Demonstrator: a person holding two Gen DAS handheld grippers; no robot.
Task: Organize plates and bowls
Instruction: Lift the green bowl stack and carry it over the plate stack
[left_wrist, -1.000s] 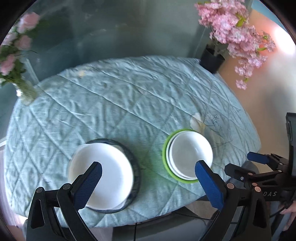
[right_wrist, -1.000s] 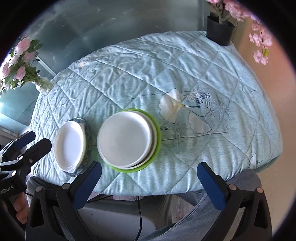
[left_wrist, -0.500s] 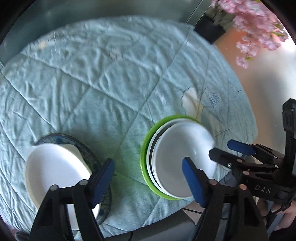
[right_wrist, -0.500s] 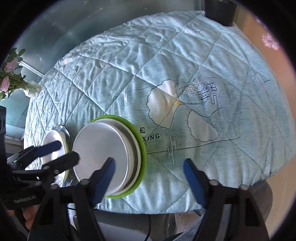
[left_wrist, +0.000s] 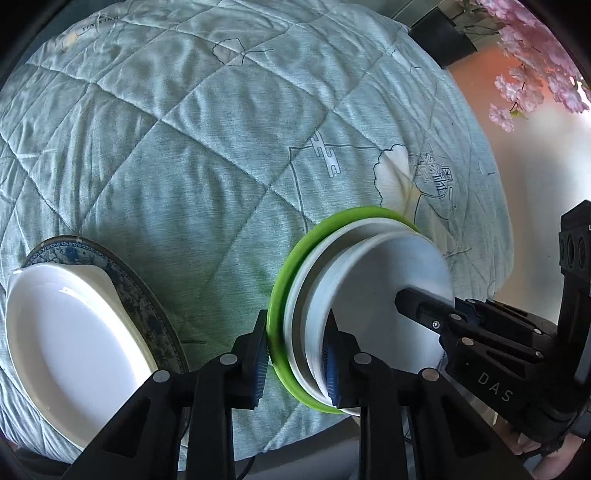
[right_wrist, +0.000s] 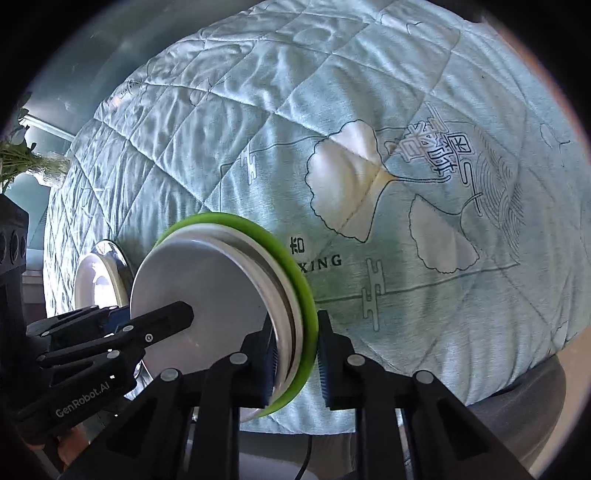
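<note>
Green rim first: in the left wrist view, the green plate (left_wrist: 280, 295) sits at about four o'clock on the quilted tablecloth (left_wrist: 177, 147), carrying a stack of white plates (left_wrist: 388, 280). The left gripper (left_wrist: 295, 354) straddles the near-left edge of that stack, its jaws closing with the green rim and the white rims between them; the blue pads look very near or just touching, and I cannot tell that they press firmly yet. At three to four o'clock the other gripper reaches in over the top white plate. At eight o'clock a white dish (left_wrist: 70, 332) rests in a blue patterned plate (left_wrist: 147, 295), well apart from the stack.

From the right wrist view, the green plate (right_wrist: 295, 258) and its white plates (right_wrist: 207, 291) lie at seven o'clock on the tablecloth (right_wrist: 369, 129), close to the table's near edge. The right gripper (right_wrist: 295, 354) brackets the stack's near-right rim, jaws closing around it, contact again uncertain. The left gripper (right_wrist: 118, 317) enters from nine o'clock.

As I judge it, the risk is an uneven lift. The pads take several loose rims at once, so a weak or lopsided pinch could let the upper plates slide off. Because the stack sits near the edge, a slip could send it to the floor.
</note>
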